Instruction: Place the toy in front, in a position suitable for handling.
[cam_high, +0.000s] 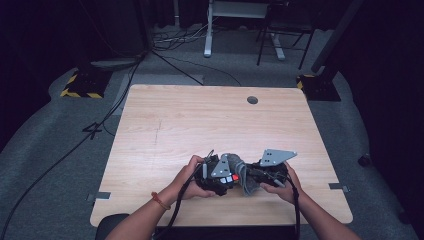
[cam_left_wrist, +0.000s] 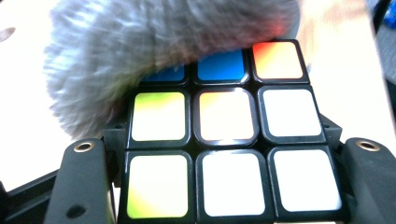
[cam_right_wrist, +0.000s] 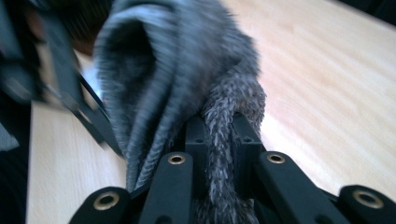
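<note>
Puzzle cube (cam_left_wrist: 227, 154), with black edges and coloured stickers, sits clamped between the two black jaws of the left gripper (cam_high: 216, 176), near the front edge of the wooden table (cam_high: 200, 120), a little right of its middle. In the left gripper view the face turned to the camera shows white, yellow-green and pale orange squares in its nearer rows, and blue and orange-red squares in the far row. A grey fuzzy cloth (cam_left_wrist: 140, 56) lies over the far left part of that face, touching it and hiding part of the far row; its edge is blurred.

The right gripper (cam_high: 262, 176) pinches the same grey cloth (cam_right_wrist: 187, 93): in the right gripper view a twisted strand of it runs down between the closed jaws, while the rest bulges up and to the left of them. In the high view the cloth (cam_high: 243, 175) bridges the small gap between the two grippers, which sit just beside each other. A hand holds each gripper, the forearms coming in from the near edge, and a red band (cam_high: 160, 201) sits on the left wrist. A grey three-cornered plate (cam_high: 276, 156) rides on top of the right gripper.
</note>
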